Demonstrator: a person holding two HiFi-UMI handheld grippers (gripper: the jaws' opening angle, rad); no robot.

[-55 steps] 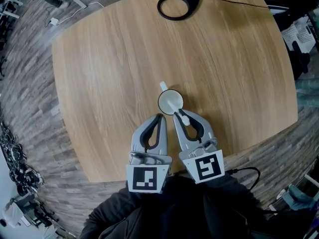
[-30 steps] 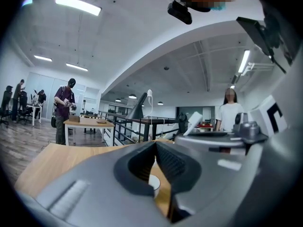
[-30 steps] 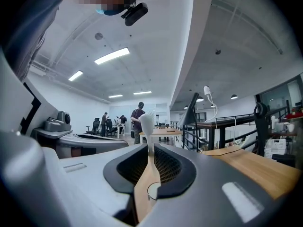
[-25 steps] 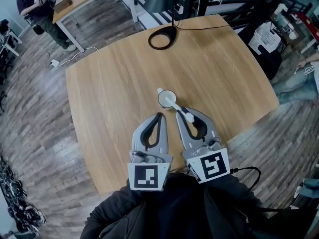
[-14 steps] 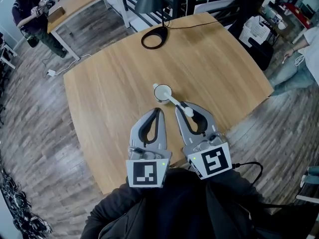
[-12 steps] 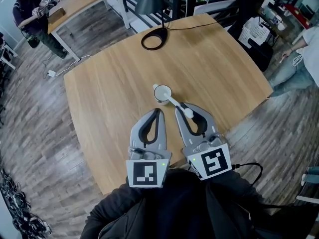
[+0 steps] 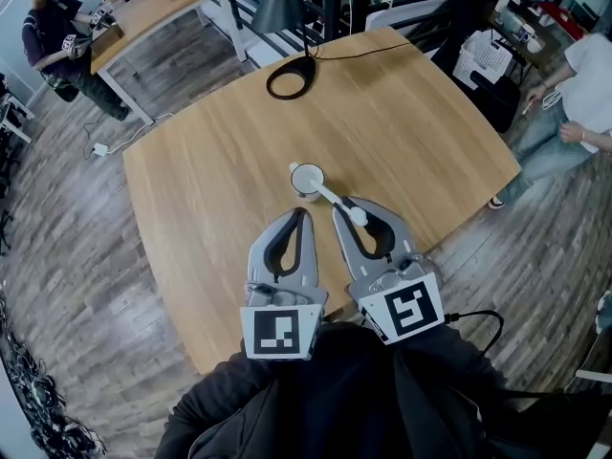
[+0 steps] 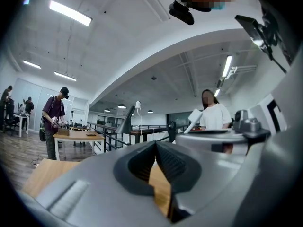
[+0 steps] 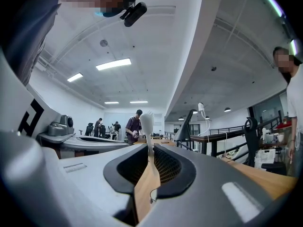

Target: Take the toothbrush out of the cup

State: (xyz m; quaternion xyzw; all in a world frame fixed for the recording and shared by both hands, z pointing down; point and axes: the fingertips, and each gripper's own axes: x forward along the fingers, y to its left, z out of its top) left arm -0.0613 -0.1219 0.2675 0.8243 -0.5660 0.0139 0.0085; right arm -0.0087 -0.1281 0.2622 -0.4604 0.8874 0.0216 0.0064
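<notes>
The toothbrush (image 7: 331, 197) is clamped between the narrow-set jaws of your right gripper (image 7: 341, 207), and it slants from the pads down to the white cup (image 7: 308, 178) just ahead of the jaw tips. Only the head view shows that slant and the cup. There the brush's low end meets the cup's rim, and you cannot tell whether it is inside or clear.

The right gripper view (image 9: 151, 148) shows what the head view cannot: the stem runs upright through the gap with both pads on it, and the bristle head (image 9: 147, 122) stands above the jaws. A small curved edge low in that gap is too small to name.

Your left gripper (image 7: 304, 214) lies just beside the right one. Its own view (image 8: 155, 144) shows the jaws closed together with nothing in them.

Ahead of both jaw pairs the bench (image 7: 210, 142) lies bare as far as a black lamp base (image 7: 291, 76) near the far edge. There is bare wood to the left and right of the cup as well. The near edge is hidden under the grippers.
</notes>
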